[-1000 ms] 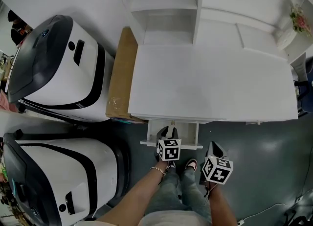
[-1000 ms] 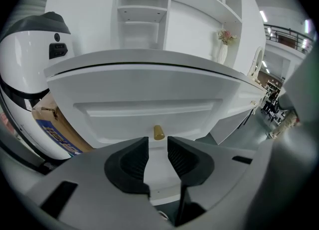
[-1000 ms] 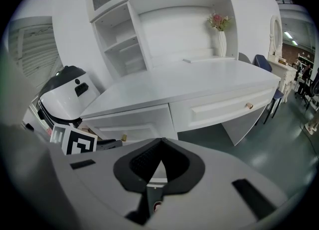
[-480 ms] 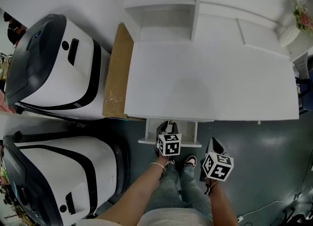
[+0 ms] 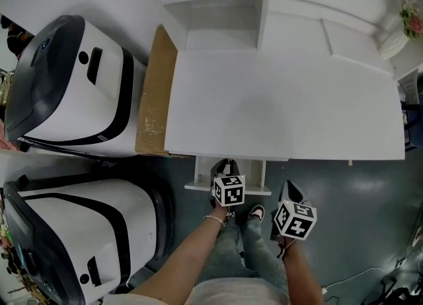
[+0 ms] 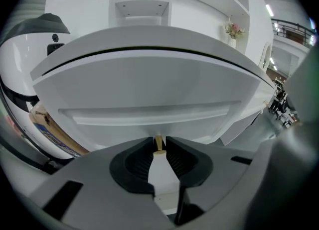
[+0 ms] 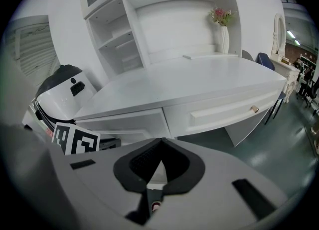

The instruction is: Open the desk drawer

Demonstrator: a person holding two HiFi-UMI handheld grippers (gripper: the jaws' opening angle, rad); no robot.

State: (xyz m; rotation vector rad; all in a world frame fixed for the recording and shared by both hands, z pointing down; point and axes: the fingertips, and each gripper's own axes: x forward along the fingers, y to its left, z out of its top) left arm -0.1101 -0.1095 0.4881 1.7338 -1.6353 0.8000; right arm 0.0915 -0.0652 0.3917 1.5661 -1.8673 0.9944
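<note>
A white desk [image 5: 284, 105] has a small drawer [image 5: 258, 190] standing partly pulled out under its front edge. My left gripper [image 5: 225, 168] is at the drawer's front. In the left gripper view the brass knob [image 6: 158, 143] sits between the tips of my left gripper [image 6: 158, 147], whose jaws are closing and press on it. The drawer front [image 6: 149, 89] fills that view. My right gripper [image 5: 289, 195] hangs to the right of the drawer, above the floor. In the right gripper view my right gripper [image 7: 160, 141] is shut with nothing in it.
Two large white and black machines [image 5: 73, 86] [image 5: 79, 231] stand left of the desk, with a cardboard panel [image 5: 153, 92] between. White shelves [image 5: 211, 0] and a flower vase [image 5: 400, 33] are behind. A second drawer with a knob [image 7: 254, 108] lies to the right. Shoes [image 5: 258, 214] are below.
The head view has drifted a little over the desk. My left gripper stays at the drawer's front, and the right gripper has shifted only slightly.
</note>
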